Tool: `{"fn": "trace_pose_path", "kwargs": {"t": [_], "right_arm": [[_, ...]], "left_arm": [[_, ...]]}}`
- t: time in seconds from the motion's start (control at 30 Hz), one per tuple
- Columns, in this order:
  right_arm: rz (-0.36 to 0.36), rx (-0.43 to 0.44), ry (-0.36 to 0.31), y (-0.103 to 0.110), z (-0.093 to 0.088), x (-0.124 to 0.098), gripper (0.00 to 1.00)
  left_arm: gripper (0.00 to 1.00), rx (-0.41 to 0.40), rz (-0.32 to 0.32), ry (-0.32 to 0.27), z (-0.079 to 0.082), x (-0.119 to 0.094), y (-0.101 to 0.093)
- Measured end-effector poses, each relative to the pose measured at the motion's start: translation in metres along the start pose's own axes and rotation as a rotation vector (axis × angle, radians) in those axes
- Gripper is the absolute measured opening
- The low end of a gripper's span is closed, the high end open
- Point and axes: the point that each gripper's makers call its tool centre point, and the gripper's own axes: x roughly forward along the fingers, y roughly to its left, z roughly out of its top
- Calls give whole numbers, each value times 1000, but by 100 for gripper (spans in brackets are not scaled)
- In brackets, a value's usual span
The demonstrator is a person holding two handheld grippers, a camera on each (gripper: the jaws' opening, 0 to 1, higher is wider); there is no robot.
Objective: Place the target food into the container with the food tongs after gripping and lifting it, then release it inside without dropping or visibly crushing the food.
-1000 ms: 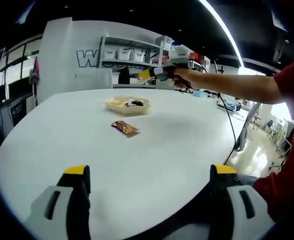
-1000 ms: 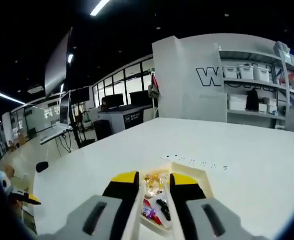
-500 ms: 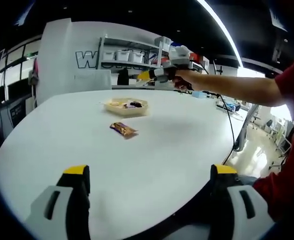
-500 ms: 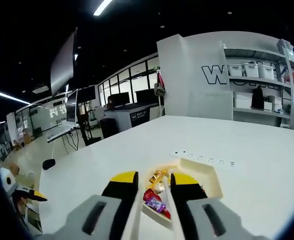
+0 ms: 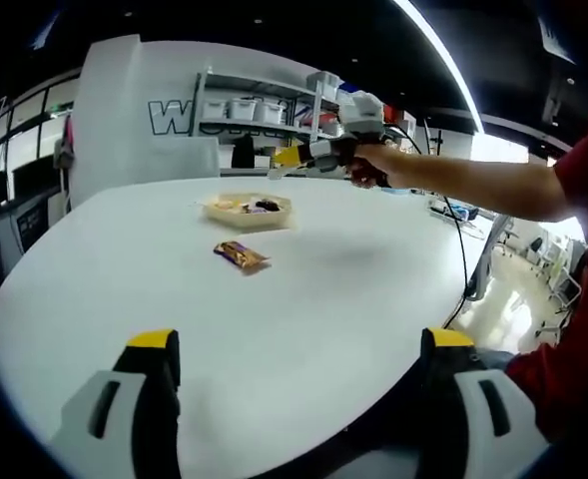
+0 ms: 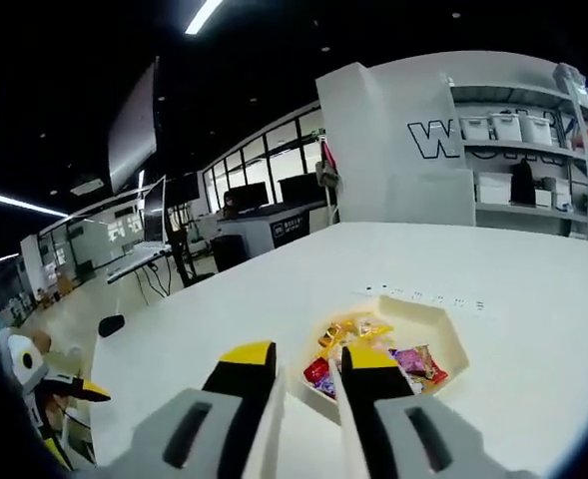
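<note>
A beige tray (image 5: pixel 285 213) of wrapped snacks sits far out on the white table (image 5: pixel 373 289). A brown wrapped bar (image 5: pixel 238 256) lies alone on the table in front of it. My left gripper (image 5: pixel 300 351) hangs open and wide over the near table edge, holding nothing. A person's arm holds my right gripper (image 5: pixel 292 157) in the air above and just right of the tray. In the right gripper view, my right gripper (image 6: pixel 308 355) stands narrow, with the white arms of the food tongs (image 6: pixel 275 424) pressed along its jaws. The tray (image 6: pixel 456 346) and its wrapped snacks (image 6: pixel 413 361) lie just beyond and to the right.
Shelves with white bins (image 5: pixel 244 110) stand behind the table. A cable (image 5: pixel 460 249) hangs off the table's right edge. The person's red sleeve (image 5: pixel 573 329) is at the right. Desks and monitors (image 6: pixel 244 215) line the far side of the room.
My right gripper has drawn back and left from the tray, so the snacks now sit right of its jaws instead of between them. The left gripper has hardly moved.
</note>
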Motion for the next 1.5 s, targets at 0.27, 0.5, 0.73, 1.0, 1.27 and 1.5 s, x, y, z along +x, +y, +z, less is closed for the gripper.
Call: {"fn": "trace_pose_path", "kwargs": {"t": [0.27, 0.5, 0.73, 1.0, 1.27, 1.5], "right_arm": [[36, 40, -8, 20, -15, -2, 21], [74, 12, 35, 42, -35, 2, 21], [97, 11, 52, 55, -45, 3, 21], [119, 11, 69, 70, -59, 6, 21], [139, -13, 98, 82, -74, 13, 22], [156, -21, 110, 88, -79, 20, 22]], "left_arm": [[99, 0, -1, -2, 1, 0, 0], [99, -2, -7, -1, 0, 2, -2], [99, 0, -14, -2, 0, 2, -5], [99, 0, -14, -2, -1, 3, -5], [99, 3, -20, 3, -2, 4, -7], [98, 2, -22, 3, -1, 4, -8]]}}
